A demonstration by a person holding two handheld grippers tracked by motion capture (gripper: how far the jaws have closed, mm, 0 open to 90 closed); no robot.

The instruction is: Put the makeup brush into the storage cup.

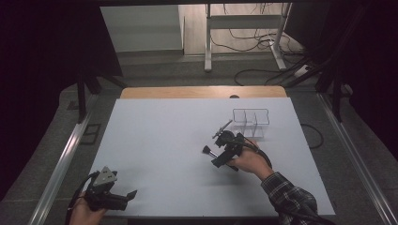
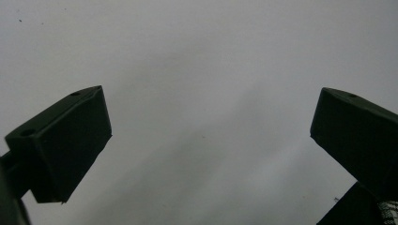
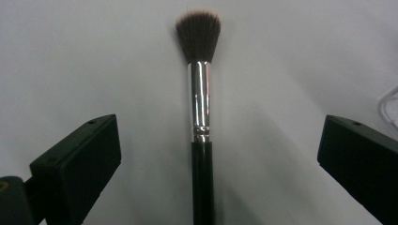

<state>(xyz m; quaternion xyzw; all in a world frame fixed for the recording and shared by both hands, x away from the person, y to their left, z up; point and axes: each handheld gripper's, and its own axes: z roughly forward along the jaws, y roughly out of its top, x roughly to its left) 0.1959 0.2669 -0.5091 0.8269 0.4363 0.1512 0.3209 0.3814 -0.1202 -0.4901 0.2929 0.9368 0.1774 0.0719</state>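
The right gripper (image 3: 211,173) is spread wide — the makeup brush (image 3: 201,108) lies untouched midway between its jaws, bristles pointing away. The left gripper (image 2: 211,154) gapes empty too.

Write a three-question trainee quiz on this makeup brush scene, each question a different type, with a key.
1. True or false: the right gripper is clamped on the makeup brush.
2. Which gripper has the brush between its jaws? A) left B) right
3. Fill in: beyond the right hand stands a clear ___ with compartments.

Key: 1 false, the jaws stand wide apart on either side of the brush; 2 B, since the left gripper faces bare table; 3 organizer.
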